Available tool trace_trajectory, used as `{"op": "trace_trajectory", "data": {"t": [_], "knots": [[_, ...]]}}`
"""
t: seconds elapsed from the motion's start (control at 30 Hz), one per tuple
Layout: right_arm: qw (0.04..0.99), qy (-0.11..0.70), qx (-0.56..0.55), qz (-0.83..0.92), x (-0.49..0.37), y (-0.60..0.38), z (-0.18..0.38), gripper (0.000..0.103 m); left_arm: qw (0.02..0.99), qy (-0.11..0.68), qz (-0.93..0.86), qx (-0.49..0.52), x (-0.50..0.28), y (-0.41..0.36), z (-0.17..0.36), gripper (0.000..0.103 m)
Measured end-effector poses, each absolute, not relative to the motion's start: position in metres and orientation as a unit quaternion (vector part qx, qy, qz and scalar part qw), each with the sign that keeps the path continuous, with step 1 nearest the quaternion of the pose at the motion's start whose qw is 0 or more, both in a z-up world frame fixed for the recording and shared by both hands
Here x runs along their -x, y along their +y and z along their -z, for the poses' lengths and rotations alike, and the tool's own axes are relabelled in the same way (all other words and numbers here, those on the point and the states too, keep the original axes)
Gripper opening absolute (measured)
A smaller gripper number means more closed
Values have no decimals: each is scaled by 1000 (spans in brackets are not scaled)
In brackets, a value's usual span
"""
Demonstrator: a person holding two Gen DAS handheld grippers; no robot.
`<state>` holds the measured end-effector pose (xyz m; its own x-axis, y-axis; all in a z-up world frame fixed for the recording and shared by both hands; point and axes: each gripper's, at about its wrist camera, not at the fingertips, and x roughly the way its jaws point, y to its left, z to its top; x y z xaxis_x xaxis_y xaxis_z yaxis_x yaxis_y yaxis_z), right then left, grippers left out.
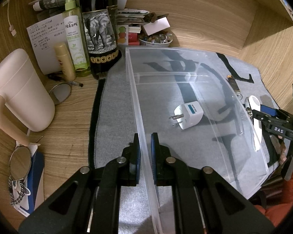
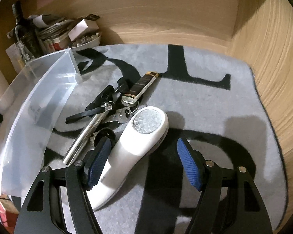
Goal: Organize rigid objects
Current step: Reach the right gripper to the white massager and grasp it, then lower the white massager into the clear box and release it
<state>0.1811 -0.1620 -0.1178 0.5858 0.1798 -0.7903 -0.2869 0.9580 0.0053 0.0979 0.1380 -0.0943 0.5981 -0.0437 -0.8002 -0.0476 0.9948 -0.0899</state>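
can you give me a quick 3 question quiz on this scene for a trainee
1. True or false: the left claw straddles a wall of the clear plastic bin.
2. Which item lies inside the bin? A) white plug adapter B) white flashlight C) bunch of keys
3. Fill in: the right claw is ____, with the flashlight's handle beside its left finger.

Key:
1. True; one finger sits on each side of the wall.
2. A; the flashlight and keys lie on the grey mat outside the bin.
3. Open.
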Motion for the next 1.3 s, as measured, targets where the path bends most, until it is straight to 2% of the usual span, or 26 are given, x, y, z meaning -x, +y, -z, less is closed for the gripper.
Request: {"op": "trace_trajectory", "data": {"t": [0.1, 0.33, 0.7, 1.3], "knots": [[884, 443, 53, -137, -186, -162, 123, 64, 892, 448, -1, 51, -98, 137, 94, 9], [885, 438, 50, -148, -188, -159, 128, 38, 892, 449, -1, 51, -99, 137, 94, 9], [901, 406, 64, -138, -181, -164, 116, 36, 892, 448, -2, 51, -99, 136, 94, 9], [944, 262, 46, -197, -156, -130, 15, 35, 894, 446, -3, 46, -100, 134, 91, 9]]}}
